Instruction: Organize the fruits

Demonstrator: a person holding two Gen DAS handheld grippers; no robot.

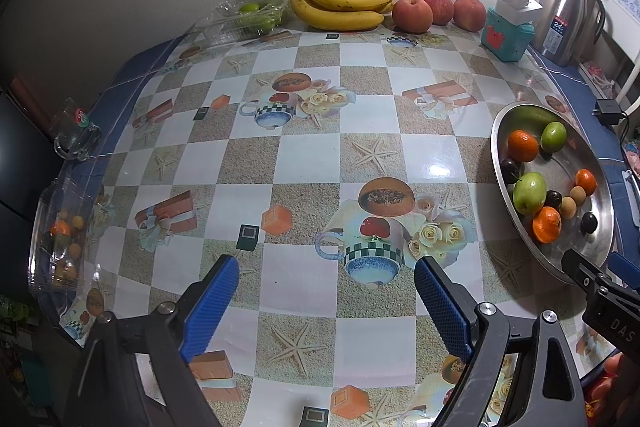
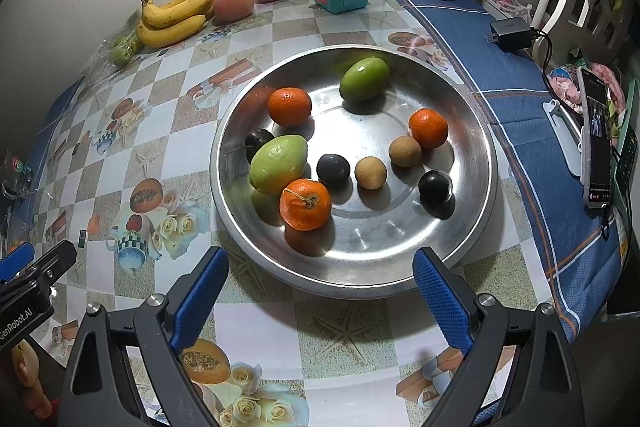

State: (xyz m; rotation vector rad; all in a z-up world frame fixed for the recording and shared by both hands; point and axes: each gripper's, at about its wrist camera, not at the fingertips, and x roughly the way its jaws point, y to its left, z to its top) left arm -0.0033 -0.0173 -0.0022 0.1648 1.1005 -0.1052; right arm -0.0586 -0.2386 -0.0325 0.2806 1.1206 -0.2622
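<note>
- Left gripper (image 1: 326, 287): blue fingers (image 1: 212, 301) stood wide apart, nothing between them, over bare tabletop (image 1: 308, 155).
- Right gripper (image 2: 320, 289): fingers (image 2: 440, 291) likewise spread and empty, tips just short of the near rim of the steel bowl (image 2: 360, 279).
- Bowl held three oranges (image 2: 305, 203), two green fruits (image 2: 278, 163), three dark plums (image 2: 333, 169) and two small brown fruits (image 2: 371, 172), mostly loose with gaps between.
- Bowl sat near the right tabletop edge, on the blue cloth border (image 2: 520, 131).
- Bananas (image 1: 344, 5) and three apples (image 1: 412, 15) lay along the far wall.
- Clear plastic boxes (image 1: 60, 239) sat at the left edge; the centre stayed open.
</note>
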